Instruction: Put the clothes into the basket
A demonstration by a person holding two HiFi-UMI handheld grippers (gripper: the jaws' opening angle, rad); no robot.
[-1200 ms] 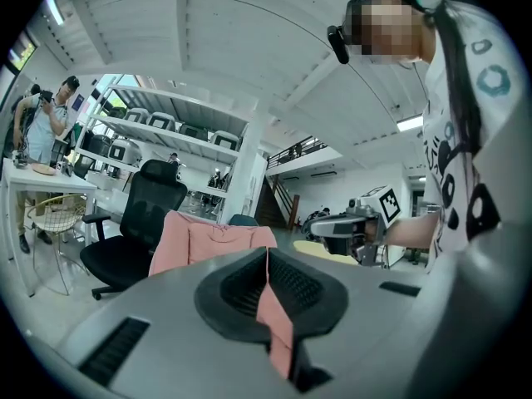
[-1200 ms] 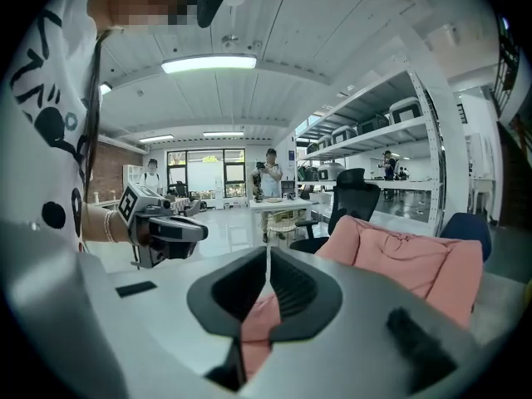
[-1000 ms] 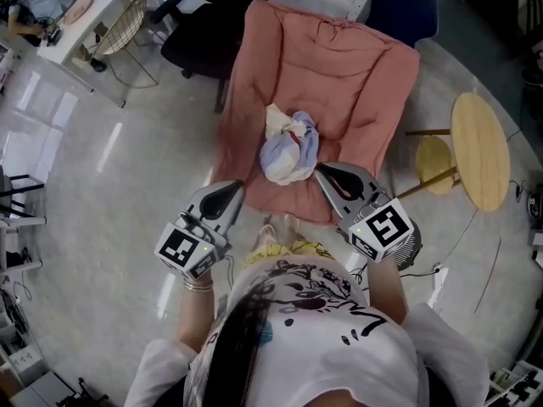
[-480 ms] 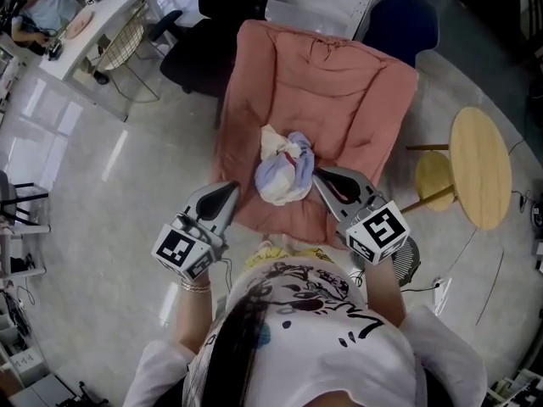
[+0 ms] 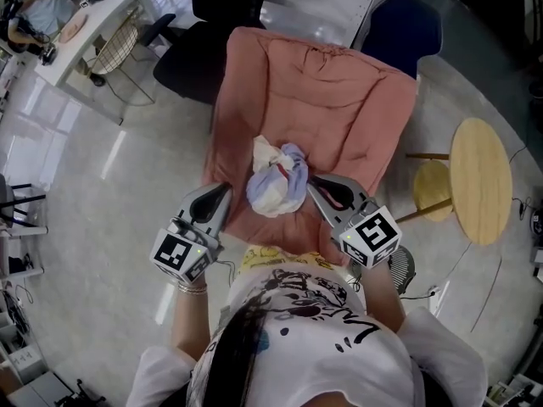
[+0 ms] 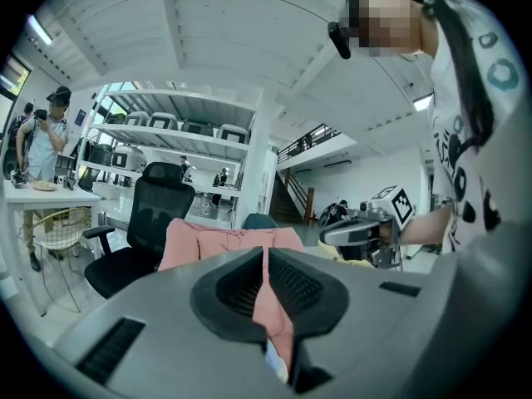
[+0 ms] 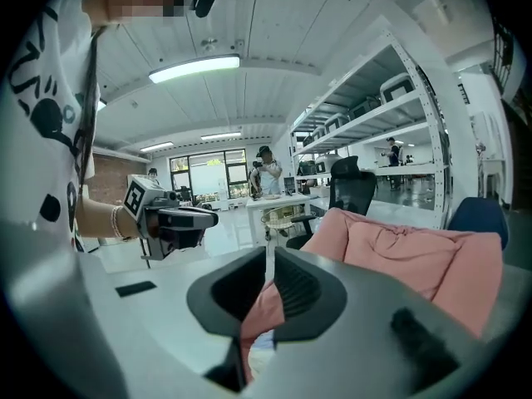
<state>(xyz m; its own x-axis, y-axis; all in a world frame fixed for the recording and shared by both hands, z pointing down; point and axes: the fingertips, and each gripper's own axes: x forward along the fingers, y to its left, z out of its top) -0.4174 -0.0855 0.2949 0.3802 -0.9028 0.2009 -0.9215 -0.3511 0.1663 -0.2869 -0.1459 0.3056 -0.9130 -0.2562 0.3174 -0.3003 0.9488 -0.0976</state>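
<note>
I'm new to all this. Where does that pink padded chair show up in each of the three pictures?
Head view: the pink padded chair fills the upper middle.
Left gripper view: it sits low, left of centre.
Right gripper view: it is at the lower right.
Shared landmark: the black office chair beside it. It shows on the left in the left gripper view and right of centre in the right gripper view.

Bright, even indoor light; a ceiling strip lamp (image 7: 195, 67) glows overhead; pale glare streaks the glossy floor (image 5: 110, 155); shadows faint; gripper views bulge like fisheyes, with black corners; the left gripper (image 6: 266, 256), close to its lens, looks soft.
</note>
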